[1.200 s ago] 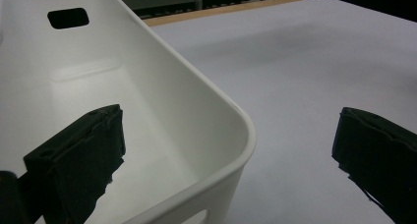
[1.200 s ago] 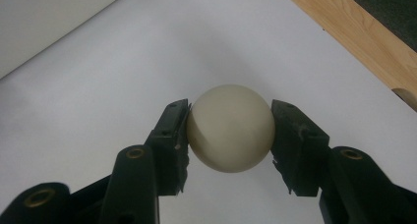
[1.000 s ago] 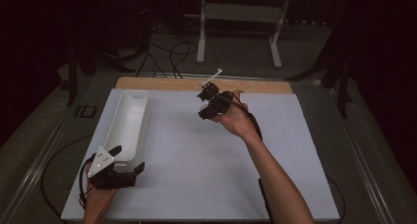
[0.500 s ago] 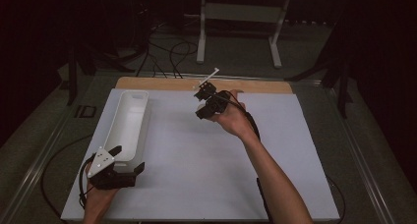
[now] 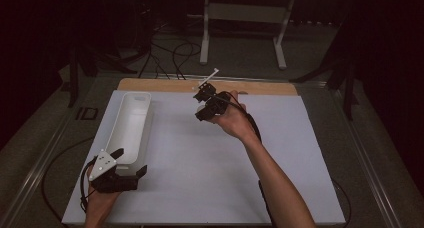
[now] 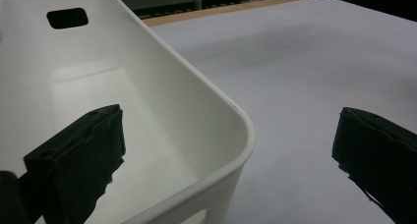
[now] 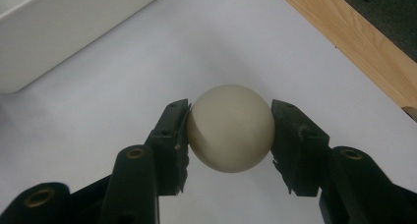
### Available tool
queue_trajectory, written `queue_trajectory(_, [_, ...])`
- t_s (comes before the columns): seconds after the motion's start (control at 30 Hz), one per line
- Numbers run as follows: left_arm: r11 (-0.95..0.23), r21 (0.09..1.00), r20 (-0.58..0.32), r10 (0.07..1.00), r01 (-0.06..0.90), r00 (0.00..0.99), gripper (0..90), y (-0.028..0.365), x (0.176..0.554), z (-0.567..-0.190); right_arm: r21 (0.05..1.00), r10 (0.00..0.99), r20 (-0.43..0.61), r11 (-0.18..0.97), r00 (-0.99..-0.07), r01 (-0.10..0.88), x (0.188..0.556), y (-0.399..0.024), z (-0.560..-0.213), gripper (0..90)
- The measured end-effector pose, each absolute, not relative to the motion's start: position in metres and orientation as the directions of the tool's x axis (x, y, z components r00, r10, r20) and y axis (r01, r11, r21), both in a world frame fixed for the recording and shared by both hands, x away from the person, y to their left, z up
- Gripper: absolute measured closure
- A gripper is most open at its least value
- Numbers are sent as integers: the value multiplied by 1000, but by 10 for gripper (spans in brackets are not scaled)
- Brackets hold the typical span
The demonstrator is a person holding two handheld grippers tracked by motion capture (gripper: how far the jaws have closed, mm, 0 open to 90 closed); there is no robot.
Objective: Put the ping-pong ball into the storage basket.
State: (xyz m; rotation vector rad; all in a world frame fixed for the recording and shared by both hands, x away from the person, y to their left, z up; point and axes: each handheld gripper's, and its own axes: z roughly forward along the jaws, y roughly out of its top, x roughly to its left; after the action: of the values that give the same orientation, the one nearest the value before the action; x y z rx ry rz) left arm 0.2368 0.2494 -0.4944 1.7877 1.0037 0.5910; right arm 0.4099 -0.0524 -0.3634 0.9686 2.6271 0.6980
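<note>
In the high view, the right tool [image 5: 207,102] is hiding whatever sits between its jaws; the cream ball [image 7: 230,127] is too small to make out there. The right tool's own jaws are covering the ball's two sides in the right gripper view, and the bottom edge is cutting off both jaw arms. The white bin [image 7: 69,30] is running off that picture's top and left. In the left gripper view, the left tool [image 6: 228,157] is showing only its two pads, both cropped, and the bin's [image 6: 187,81] near wall is leaving the frame. The bench [image 5: 210,188] is ending at the high view's bottom edge, along with both forearms.
</note>
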Motion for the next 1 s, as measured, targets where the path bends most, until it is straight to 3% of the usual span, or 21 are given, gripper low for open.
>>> queue_trajectory(1.0, [-192, 909, -43, 839, 370, 542, 1, 249, 237, -494, 533, 629, -75, 681, -774, 502, 404, -35, -361, 508])
